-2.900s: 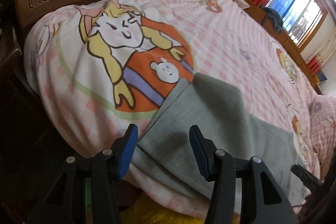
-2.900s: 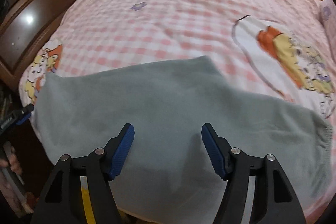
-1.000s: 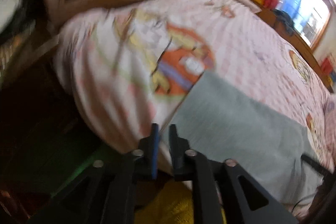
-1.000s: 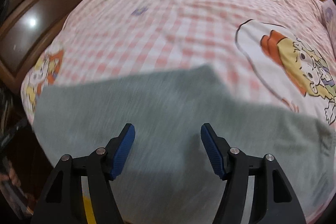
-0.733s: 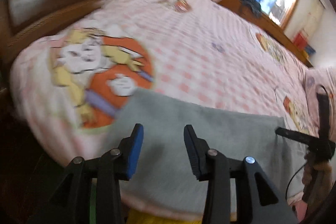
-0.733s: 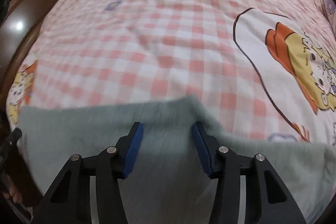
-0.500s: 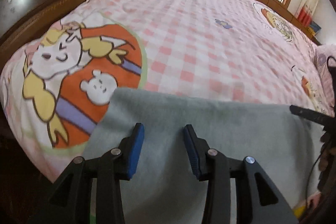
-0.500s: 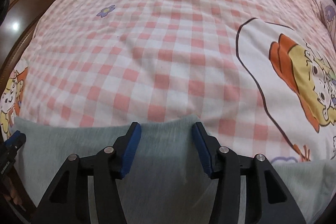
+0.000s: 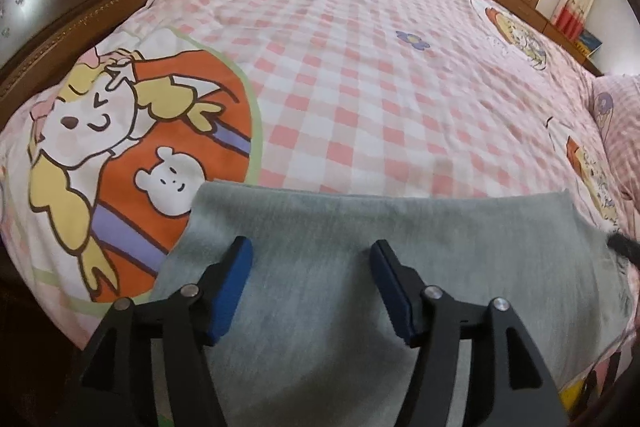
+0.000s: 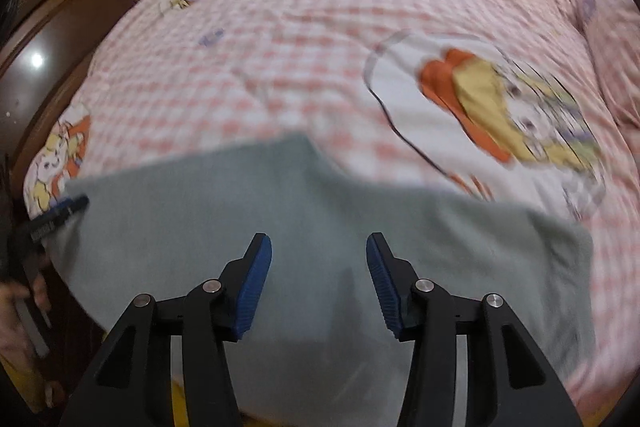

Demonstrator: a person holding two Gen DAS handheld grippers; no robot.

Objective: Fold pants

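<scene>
The grey pants (image 9: 400, 267) lie flat on the bed (image 9: 360, 87), near its edge. My left claw (image 9: 310, 279), jaws just opening, and right claw (image 10: 319, 279) hover released. Soft, limp knit: I'd pinch a corner edge.

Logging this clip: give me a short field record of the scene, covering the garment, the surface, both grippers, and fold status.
garment: grey pants, lying flat near the bed's near edge
surface: pink checked bedcover with cartoon prints
left gripper: open above the pants, jaws just opened wider, nothing pinched
right gripper: open above the pants, nothing pinched; view blurred
fold status: pants form a flat, wide band with a stepped far edge; layers cannot be told
</scene>
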